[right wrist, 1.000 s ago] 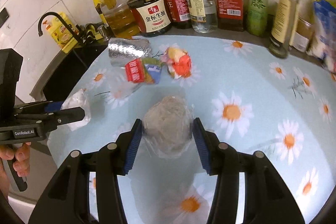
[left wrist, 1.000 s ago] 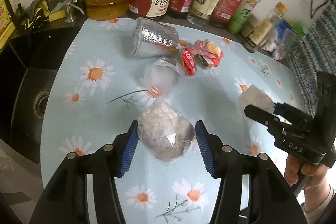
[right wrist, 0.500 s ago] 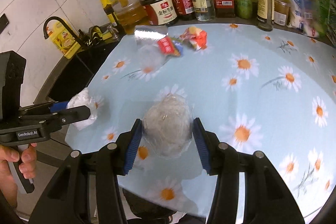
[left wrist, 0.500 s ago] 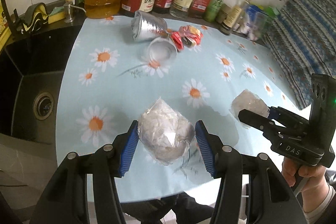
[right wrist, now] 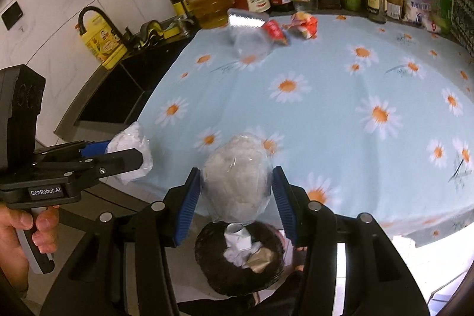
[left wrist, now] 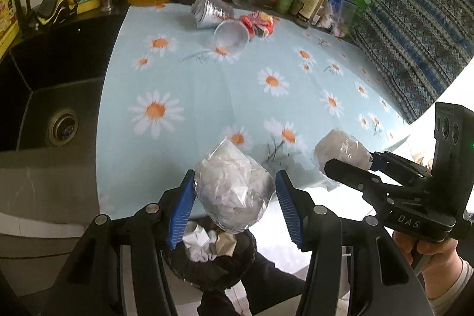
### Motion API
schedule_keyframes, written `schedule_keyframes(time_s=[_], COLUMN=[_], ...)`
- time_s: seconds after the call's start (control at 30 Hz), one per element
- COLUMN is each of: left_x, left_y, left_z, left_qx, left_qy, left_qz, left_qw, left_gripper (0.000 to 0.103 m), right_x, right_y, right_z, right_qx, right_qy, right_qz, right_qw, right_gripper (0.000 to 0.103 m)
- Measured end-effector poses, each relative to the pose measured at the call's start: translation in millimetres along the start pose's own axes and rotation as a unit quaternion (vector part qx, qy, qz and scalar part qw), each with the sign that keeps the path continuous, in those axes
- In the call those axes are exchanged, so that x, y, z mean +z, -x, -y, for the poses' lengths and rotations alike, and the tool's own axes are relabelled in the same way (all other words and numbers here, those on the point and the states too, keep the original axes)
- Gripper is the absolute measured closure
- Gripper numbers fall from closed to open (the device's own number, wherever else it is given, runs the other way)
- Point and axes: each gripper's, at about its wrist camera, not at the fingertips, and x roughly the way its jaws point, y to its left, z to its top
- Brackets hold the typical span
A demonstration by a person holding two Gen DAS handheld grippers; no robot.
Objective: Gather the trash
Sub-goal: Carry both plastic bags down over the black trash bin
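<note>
Both claws have drawn back from the middle of the table (left wrist: pixel 207 96) to its near edge since a second ago, each carrying its wad along, and a bin (right wrist: pixel 240 256) that was out of sight then now shows below the fingertips. The litter that lay just ahead of the claws then now sits far ahead, near the bottles. The left claw (left wrist: pixel 235 205) is clamped on a wad of white paper in clear film (left wrist: pixel 232 191), its blue pads pressed to both sides, with the wad hanging over the table edge and the bin's mouth just beneath. The right claw (right wrist: pixel 237 191) is clamped the same way on a second wad (right wrist: pixel 237 176), also above the bin. That makes two held wads. Far ahead lie one foil cup (left wrist: pixel 211 10) on its side, one clear cup (left wrist: pixel 232 37) on its side touching it, and a small heap of red wrappers (left wrist: pixel 257 22) just beside; how many wrappers I cannot tell. Inside the bin are a few crumpled white scraps (left wrist: pixel 201 242). Both claws tilt steeply down. A hand (left wrist: pixel 429 249) grips the right claw's handle from below, and another hand (right wrist: pixel 23 230) grips the left claw's handle likewise.
</note>
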Motion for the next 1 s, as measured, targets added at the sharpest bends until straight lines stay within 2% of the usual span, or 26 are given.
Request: schedule_keyframes(time_s=[0.3, 0.5, 0.77, 1.0], left_x=[-43.2, -65.4, -102.5, -140.6], left_y=[0.0, -12.9, -51.4, -99.9], left_z=[-9.4, -16.5, -28.3, -44.3], left_qx=[-0.006, -0.007, -0.004, 0.009], left_qy=[-0.007, -0.002, 0.013, 0.032], left_qz=[-0.029, -0.056, -0.113, -0.171], left_qw=[0.9995, 0.9984, 0.9936, 0.9847], left_gripper=[0.051, 0.051, 0.051, 0.051], right_x=[-43.7, -74.9, -115.1, -146.7], right_y=[-9.9, -27.9, -65.4, -106.8], right_z=[-23.3, -25.0, -17.1, -1.2], right_qx=[0.015, 0.012, 0.010, 0.007], right_qy=[-0.012, -0.024, -0.035, -0.054], right_qz=[-0.020, -0.054, -0.108, -0.158], right_qw=[1.000, 0.998, 0.993, 0.986], right_gripper=[0.053, 0.053, 0.053, 0.053])
